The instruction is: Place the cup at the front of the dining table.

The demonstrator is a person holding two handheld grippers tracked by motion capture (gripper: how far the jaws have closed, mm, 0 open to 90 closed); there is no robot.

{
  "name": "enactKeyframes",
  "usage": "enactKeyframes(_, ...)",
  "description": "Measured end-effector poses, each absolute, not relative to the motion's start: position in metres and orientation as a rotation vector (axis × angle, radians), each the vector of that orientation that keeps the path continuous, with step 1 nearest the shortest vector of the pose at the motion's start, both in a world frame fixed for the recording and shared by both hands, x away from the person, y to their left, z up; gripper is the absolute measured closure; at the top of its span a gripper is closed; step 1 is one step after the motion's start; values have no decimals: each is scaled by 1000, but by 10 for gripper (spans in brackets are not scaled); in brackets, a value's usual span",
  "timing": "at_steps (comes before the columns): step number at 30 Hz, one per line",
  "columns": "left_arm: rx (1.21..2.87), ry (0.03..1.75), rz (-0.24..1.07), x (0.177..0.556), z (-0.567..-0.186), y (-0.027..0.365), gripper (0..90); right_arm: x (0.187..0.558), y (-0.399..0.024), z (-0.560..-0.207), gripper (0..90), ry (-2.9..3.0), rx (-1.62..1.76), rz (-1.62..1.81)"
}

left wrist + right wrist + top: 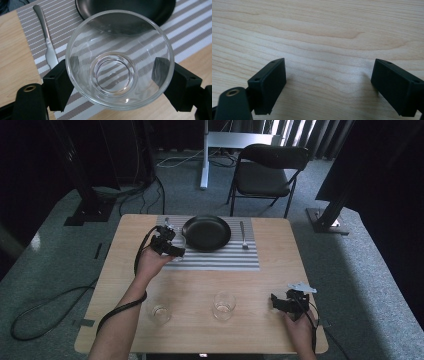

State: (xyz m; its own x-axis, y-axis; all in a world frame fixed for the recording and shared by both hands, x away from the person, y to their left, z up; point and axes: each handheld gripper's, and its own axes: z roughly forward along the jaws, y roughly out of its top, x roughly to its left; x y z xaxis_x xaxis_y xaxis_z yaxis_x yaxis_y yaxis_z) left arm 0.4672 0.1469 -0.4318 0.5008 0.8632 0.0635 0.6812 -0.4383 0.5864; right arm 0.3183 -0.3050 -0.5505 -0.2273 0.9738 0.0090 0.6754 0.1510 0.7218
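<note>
Left gripper [117, 75] clamped on clear glass [119, 60], hiding part of black plate [150, 10] beyond; right gripper [328, 85] spread wide over bare table [317, 30].

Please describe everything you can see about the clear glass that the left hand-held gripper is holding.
The clear, round drinking glass looks empty, with a thick base and walls that widen towards the rim. The left hand-held gripper is shut on it, one black jaw pressing on each side. Its mouth faces the gripper's camera. It sits over the near edge of the grey striped placemat, beside the black round plate and right of a silver knife. Whether it rests on the mat cannot be told.
</note>
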Motion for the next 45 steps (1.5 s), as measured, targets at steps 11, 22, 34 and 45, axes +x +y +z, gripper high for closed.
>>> enactKeyframes(11,2213,1338,502,486,-443,151,201,318,-305,-550,121,1971,1566,850)
enactKeyframes(22,2224,1363,490,503,-456,152,202,317,-305,-550,121,1971,1567,850)
enactKeyframes(34,2234,1363,503,511,-468,151,202,317,-305,-551,121,1969,1568,850)
enactKeyframes(45,2196,1367,467,510,-479,158,201,317,-305,-551,121,1970,1566,850)
